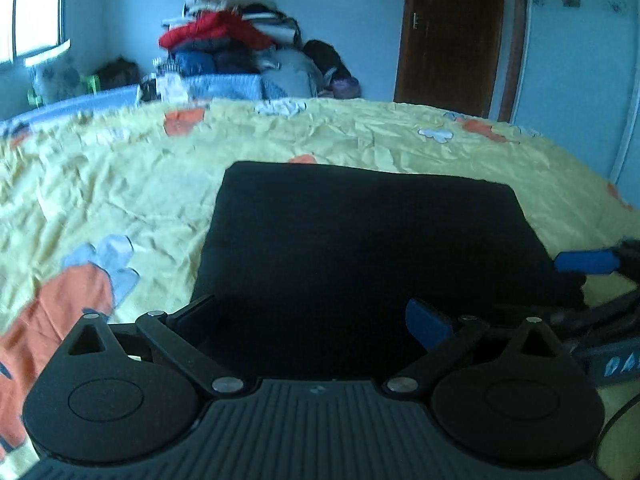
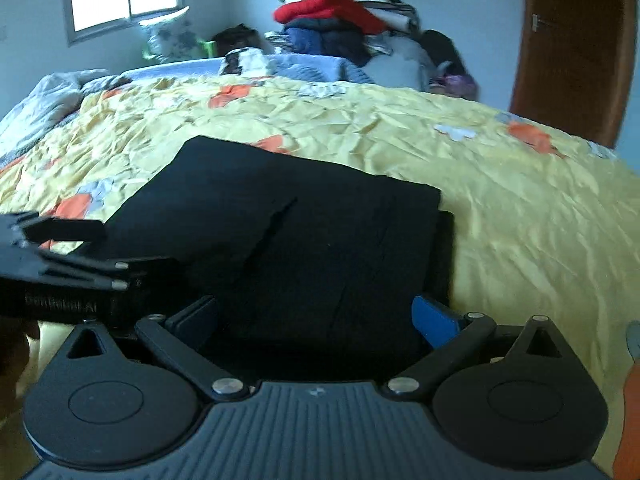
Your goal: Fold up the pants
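Black pants (image 1: 360, 248) folded square on yellow bedspread (image 1: 120, 184), both claws spread wide

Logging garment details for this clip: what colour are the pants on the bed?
Plain black pants, no visible pattern; clearest in the right wrist view.

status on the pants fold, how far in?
Done: the black fabric pants lie as a compact folded rectangle on the yellow patterned bedspread. In hand: nothing; left gripper and right gripper are both open at the near edge. Left: perhaps squaring the lower layer peeking out on the right.
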A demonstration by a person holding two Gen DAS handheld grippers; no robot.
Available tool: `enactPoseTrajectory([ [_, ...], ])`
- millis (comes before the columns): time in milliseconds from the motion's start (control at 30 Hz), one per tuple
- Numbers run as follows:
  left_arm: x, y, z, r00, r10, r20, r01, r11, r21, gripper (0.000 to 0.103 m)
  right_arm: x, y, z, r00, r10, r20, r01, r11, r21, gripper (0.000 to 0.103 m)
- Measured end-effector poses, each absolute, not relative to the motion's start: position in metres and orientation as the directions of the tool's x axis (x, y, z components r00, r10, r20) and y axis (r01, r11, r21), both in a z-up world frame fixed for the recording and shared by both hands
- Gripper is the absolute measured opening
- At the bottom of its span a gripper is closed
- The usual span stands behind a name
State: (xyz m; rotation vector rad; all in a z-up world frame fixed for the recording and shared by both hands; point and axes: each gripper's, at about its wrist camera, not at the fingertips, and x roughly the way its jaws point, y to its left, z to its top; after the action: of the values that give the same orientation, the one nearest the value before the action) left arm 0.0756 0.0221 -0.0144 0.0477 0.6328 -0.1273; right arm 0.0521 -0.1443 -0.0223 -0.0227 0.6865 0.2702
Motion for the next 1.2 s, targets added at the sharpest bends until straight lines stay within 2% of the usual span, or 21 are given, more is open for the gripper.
enactPoseTrajectory([
  [233,0.071,0.022,-0.015,0.798,-0.096,-0.594,0.124,0.992,0.006,0.102,0.039,-0.150,-0.020,0.782,0.185,-0.595,-0.175,0.982,0.075,0.103],
  [667,0.059,0.023,-0.010,0.803,-0.053,-0.594,0.089,0.996,0.031,0.103,0.027,-0.150,-0.023,0.770,0.164,-0.617,-0.140,0.986,0.088,0.103],
  [1200,0.028,0.031,-0.006,0.800,-0.066,-0.597,0.102,0.994,0.026,0.102,-0.009,-0.144,-0.020,0.711,0.265,-0.651,-0.180,0.964,0.196,0.103],
])
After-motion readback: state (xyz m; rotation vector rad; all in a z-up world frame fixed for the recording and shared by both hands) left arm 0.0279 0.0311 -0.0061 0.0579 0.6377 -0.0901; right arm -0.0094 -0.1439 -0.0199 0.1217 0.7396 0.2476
